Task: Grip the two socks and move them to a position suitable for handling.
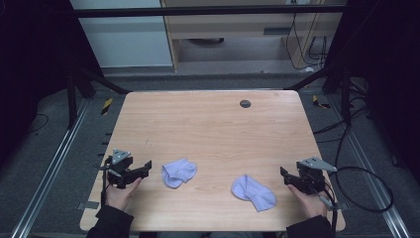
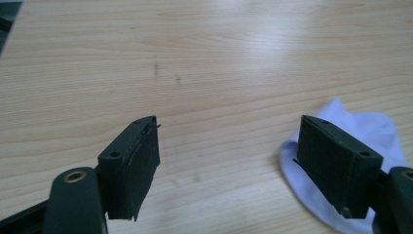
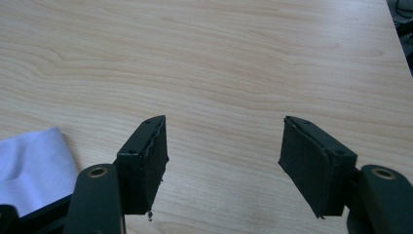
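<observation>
jaws of both the left gripper (image 1: pixel 146 165) and the right gripper (image 1: pixel 283 173) stood released near the table's (image 1: pixel 208 124) front edge, so each should close squarely on its nearest pale blue sock (image 1: pixel 179 172), (image 1: pixel 253 192).

Table (image 1: pixel 213 134) is showing pale wood-grain laminate, smooth w/ a soft sheen. Both socks, left sock (image 1: pixel 179 172) & right sock (image 1: pixel 253 192), are looking like soft matt knit cloth, pale lilac-white. Left gripper (image 2: pixel 229 165) & right gripper (image 3: pixel 224 163) are showing matt black plastic bodies; pads (image 3: pixel 307 165) are looking rough, fabric-like, fraying at edges. Grey plate (image 1: pixel 317 163) is looking like dull metal.
</observation>
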Tool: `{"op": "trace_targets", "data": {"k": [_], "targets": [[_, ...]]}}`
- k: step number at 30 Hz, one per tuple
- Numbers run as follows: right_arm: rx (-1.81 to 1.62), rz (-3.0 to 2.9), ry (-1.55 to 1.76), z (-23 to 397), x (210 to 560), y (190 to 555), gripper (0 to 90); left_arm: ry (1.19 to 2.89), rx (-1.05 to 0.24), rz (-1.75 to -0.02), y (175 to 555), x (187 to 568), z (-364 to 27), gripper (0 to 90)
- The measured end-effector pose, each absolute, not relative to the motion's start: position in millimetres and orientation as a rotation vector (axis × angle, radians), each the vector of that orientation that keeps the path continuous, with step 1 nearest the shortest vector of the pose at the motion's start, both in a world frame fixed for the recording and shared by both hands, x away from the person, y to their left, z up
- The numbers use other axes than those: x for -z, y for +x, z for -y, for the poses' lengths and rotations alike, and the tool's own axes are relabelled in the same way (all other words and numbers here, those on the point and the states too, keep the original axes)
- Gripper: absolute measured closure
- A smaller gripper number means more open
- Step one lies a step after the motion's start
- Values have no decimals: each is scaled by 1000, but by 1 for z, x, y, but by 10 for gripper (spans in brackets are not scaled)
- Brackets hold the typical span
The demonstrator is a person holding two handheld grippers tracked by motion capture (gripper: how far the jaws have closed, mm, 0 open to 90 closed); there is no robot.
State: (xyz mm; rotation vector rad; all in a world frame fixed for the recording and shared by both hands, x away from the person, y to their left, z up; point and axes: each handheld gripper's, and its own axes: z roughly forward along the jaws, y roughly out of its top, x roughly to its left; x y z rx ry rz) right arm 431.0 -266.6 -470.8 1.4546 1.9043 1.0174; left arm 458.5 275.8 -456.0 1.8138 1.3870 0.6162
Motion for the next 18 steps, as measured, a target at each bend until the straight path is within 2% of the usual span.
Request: {"op": "trace_targets", "data": {"k": [14,18], "targets": [[-1041,-1989,1357,245,456,416,404,1857,-582,-1291,448,447,-235,261],[-1031,-2049,1342,235,452,414,457,1903,-579,-1246,446,445,-217,282]]}}
